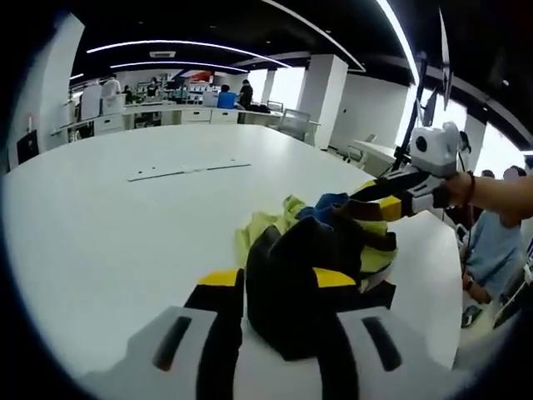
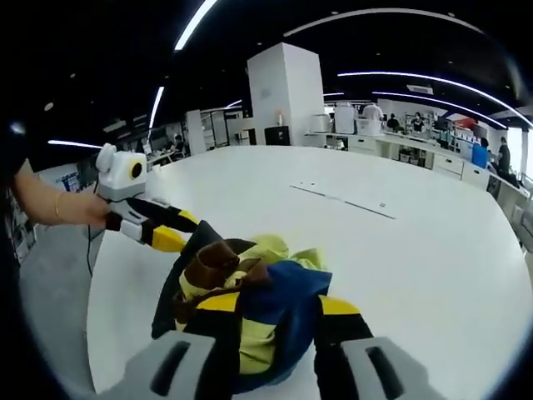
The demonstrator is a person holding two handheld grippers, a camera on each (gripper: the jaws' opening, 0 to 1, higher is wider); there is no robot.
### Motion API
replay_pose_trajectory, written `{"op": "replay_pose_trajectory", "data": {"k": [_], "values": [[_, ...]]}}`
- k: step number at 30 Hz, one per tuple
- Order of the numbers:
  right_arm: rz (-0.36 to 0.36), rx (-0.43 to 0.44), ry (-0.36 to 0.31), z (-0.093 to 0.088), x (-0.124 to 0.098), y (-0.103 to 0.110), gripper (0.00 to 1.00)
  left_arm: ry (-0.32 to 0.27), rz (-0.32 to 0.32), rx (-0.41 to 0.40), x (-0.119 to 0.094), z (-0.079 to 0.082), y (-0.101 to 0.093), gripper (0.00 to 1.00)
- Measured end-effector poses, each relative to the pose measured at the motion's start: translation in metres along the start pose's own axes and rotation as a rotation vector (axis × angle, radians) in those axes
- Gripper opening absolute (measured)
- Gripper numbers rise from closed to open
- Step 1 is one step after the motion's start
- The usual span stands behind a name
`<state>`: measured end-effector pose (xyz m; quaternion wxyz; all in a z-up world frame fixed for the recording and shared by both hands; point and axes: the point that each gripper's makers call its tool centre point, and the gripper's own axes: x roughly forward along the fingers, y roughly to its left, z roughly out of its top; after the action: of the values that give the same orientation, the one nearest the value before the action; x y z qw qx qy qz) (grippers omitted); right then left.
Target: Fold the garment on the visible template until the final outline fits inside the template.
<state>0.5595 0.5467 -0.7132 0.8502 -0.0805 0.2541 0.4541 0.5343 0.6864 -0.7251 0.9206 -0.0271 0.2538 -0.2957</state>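
Multicoloured garment [image 1: 321,267] bunched on white table [image 1: 125,225], gripped between both tools: left gripper [image 1: 275,283] clenched on black edge, right gripper [image 2: 275,312] on blue part (template not discernible).

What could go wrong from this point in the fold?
1. The garment is a crumpled bunch between both grippers, left and right; folding it without spreading it flat first would likely leave a lumpy outline.
2. It sits near the table edge, so a pull toward the person could drag it off.
3. The close-set grippers could tangle the cloth.
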Motion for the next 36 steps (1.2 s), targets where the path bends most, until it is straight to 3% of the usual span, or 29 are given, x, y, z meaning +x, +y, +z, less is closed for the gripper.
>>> {"op": "replay_pose_trajectory", "data": {"k": [9, 13, 16, 21, 32, 36], "values": [[-0.005, -0.021, 0.039, -0.008, 0.010, -0.001, 0.19, 0.018, -0.033, -0.010, 0.012, -0.003, -0.007, 0.11], [-0.006, -0.010, 0.047, -0.011, 0.012, -0.002, 0.14, 0.033, -0.031, 0.008, 0.019, -0.006, -0.008, 0.09], [-0.011, -0.034, 0.044, -0.010, 0.012, -0.002, 0.09, 0.041, -0.056, -0.048, 0.021, -0.007, -0.012, 0.00], [-0.019, -0.038, 0.040, -0.007, 0.007, -0.002, 0.02, 0.036, -0.032, -0.018, 0.015, -0.004, -0.009, 0.00], [-0.067, 0.001, -0.041, 0.016, -0.018, -0.013, 0.00, -0.012, 0.015, 0.055, -0.015, 0.026, -0.001, 0.00], [-0.091, -0.026, -0.067, 0.026, -0.032, -0.018, 0.00, -0.016, 0.041, 0.109, -0.026, 0.038, 0.001, 0.00]]}}
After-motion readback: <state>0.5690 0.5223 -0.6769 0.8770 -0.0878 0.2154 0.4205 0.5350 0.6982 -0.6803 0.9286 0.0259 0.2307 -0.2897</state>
